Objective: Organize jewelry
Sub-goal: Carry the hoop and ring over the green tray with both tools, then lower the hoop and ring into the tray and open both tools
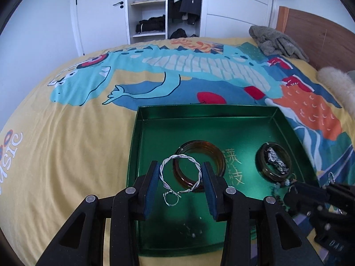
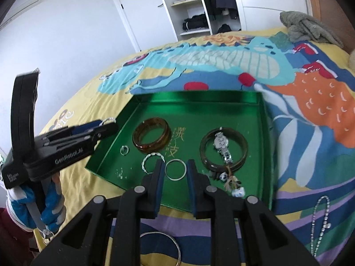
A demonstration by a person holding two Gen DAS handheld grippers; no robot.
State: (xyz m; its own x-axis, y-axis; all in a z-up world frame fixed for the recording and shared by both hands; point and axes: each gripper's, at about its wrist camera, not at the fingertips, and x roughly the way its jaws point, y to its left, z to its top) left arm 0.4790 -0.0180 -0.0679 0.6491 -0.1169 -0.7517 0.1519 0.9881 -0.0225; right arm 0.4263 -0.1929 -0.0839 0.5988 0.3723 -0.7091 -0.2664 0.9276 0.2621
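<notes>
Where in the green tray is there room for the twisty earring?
The bare strip along the green tray's far wall, behind the amber bangle and the dark bangle ringing the watch. The near edge is crowded.

The left gripper (image 2: 106,123), at the left of the right wrist view, carries white lettering along its black body that looks like "GenRobot.AI". A smaller label on its rear block is too blurred to read. On the yellow bedspread (image 1: 66,144), at the left edge of the left wrist view, white letters spell "usic", cut off by the frame. The floor of the green tray (image 1: 155,128) bears gold Chinese characters that I cannot make out.
</notes>
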